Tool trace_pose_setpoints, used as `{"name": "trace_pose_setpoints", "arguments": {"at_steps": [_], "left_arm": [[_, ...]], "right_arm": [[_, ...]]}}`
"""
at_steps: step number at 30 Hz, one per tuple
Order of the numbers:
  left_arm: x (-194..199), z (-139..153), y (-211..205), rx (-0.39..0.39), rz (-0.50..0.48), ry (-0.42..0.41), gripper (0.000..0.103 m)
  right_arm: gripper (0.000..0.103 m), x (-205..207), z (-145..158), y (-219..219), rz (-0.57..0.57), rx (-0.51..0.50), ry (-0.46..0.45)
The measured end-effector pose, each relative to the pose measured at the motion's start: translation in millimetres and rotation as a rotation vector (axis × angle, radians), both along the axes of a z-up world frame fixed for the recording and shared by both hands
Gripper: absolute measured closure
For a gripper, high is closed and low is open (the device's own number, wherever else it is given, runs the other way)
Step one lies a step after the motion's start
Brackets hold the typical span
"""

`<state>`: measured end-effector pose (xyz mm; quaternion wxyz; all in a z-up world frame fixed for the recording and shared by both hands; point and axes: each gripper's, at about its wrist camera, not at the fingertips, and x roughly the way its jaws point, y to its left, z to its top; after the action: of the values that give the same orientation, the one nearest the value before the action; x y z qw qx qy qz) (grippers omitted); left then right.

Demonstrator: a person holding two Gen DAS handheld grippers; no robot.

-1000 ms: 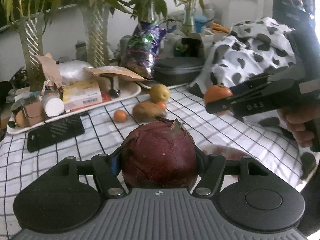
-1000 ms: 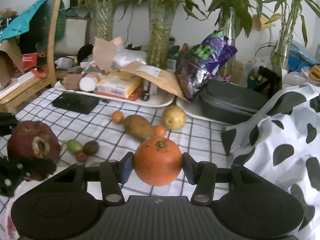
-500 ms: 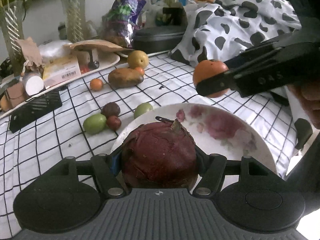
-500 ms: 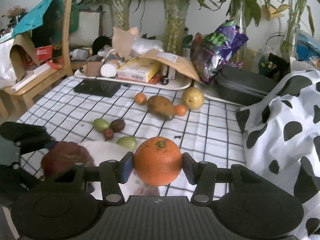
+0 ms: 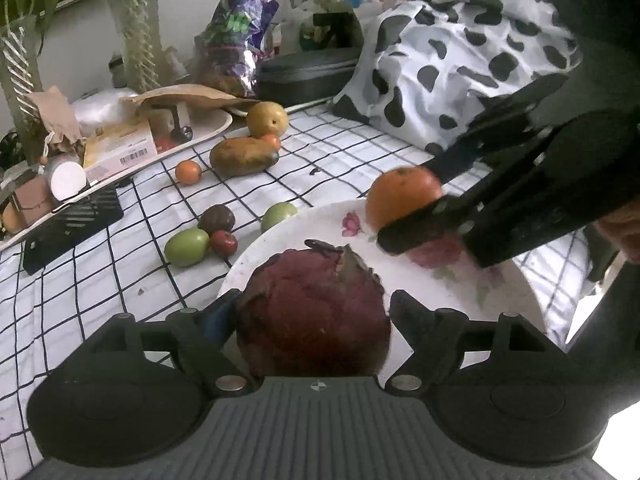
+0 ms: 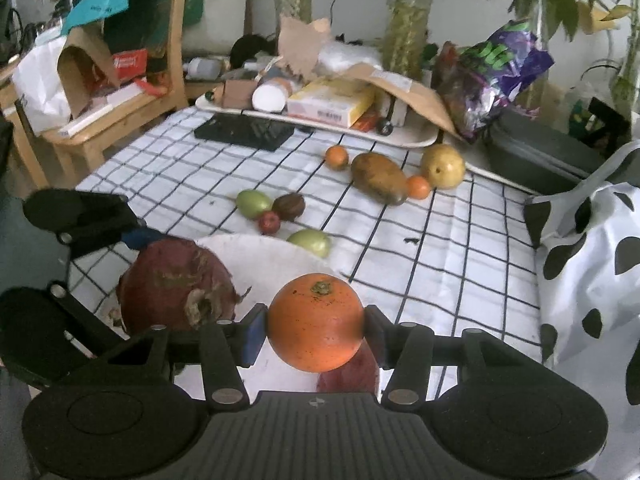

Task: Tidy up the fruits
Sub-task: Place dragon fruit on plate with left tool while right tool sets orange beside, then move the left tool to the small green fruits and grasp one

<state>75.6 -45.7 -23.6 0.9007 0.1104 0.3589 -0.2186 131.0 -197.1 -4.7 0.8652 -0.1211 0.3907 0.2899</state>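
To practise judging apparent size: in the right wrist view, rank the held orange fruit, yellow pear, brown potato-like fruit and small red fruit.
1. Orange fruit, though nearest the camera.
2. Brown potato-like fruit.
3. Yellow pear, close to it.
4. Small red fruit.

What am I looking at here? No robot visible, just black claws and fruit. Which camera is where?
There is no robot. A person holds a two-finger gripper in each hand, and a fisheye camera on each looks along its fingers. One picture comes from each wrist. The left gripper has just been opening its jaws. A dark red fruit sits between them, seemingly resting on the flowered plate. The right gripper clamps an orange fruit over the plate. Loose on the checked tablecloth lie green fruits, a brown oval one and a yellow pear.
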Motion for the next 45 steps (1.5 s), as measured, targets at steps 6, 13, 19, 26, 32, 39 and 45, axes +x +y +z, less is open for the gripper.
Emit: {"name": "trace_pose_setpoints", "arguments": {"at_steps": [6,13,19,26,32,39,45], "left_arm": [[-12.5,4.5,0.2,0.025,0.003,-0.020,0.023],[-28.0,7.9,2.6,0.050,0.019,-0.036,0.023],[-42.2,13.9,9.4,0.026,0.057,-0.034,0.023],[-60.6,24.8,16.3,0.005,0.104,-0.050,0.023],[-72.8,28.6,22.3,-0.001,0.144,-0.042,0.023],[-87.9,29.9,24.1,0.006,0.178,-0.023,0.023],[-91.9,28.7,20.0,0.015,0.171,-0.012,0.023]], "right_arm": [[0.049,-1.6,-9.4,9.1,0.051,-0.030,0.029],[0.047,-6.4,-19.8,24.5,0.110,-0.085,-0.003],[0.002,-11.9,-12.7,17.5,0.036,-0.113,-0.077],[0.000,-32.2,-1.8,8.6,-0.039,-0.109,-0.074],[0.000,-60.7,0.7,4.8,-0.122,-0.116,-0.044],[0.000,-88.6,-0.6,-2.3,-0.236,-0.095,0.014],[0.000,-96.4,-0.8,-7.1,-0.292,-0.066,0.040]]}}
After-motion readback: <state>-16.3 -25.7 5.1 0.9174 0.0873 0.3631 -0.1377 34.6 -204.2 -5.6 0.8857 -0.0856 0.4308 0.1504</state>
